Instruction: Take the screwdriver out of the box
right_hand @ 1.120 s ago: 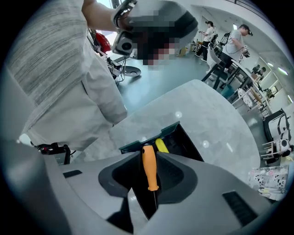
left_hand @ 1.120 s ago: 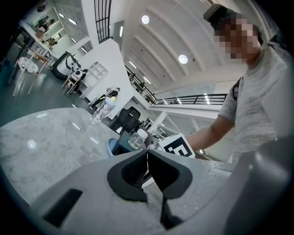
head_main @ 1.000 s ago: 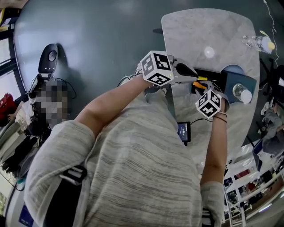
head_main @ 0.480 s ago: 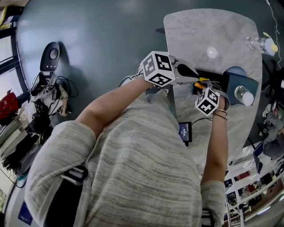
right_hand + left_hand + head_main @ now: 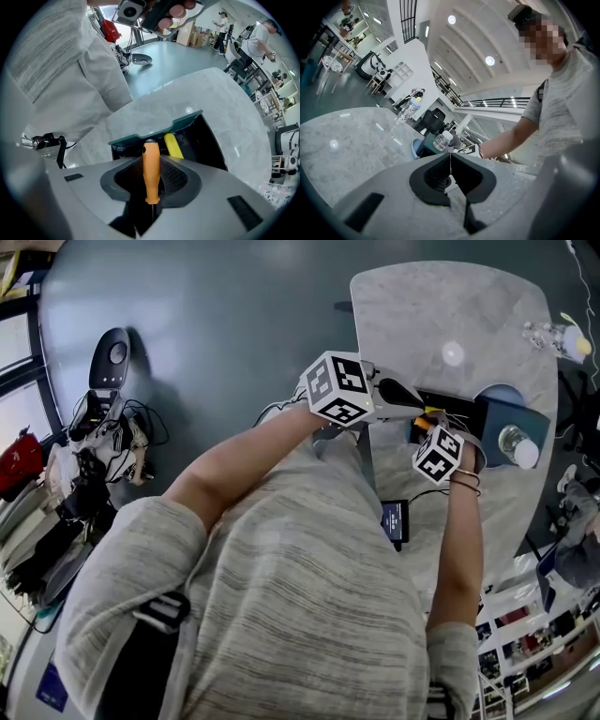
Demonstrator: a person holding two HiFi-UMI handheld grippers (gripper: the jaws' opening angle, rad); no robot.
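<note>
An orange-handled screwdriver (image 5: 151, 171) stands lengthwise between the jaws of my right gripper (image 5: 151, 161), which is shut on its handle with the shaft running back toward the camera. That gripper (image 5: 433, 434) points straight down over the open dark box (image 5: 464, 409) on the marble table (image 5: 441, 306). In the box (image 5: 213, 145) lies a yellow handle (image 5: 174, 146) behind a teal rim (image 5: 136, 137). My left gripper (image 5: 412, 395) is held level beside the box, its jaws (image 5: 450, 157) shut with nothing between them.
A clear bottle with a white cap (image 5: 517, 446) stands on the teal lid (image 5: 514, 418) right of the box. A small dark device with a lit screen (image 5: 394, 519) lies at the table's near edge. Glass items (image 5: 553, 334) sit at the far right.
My right gripper has sunk a little over the box, still gripping the orange screwdriver. The left gripper has kept still.
</note>
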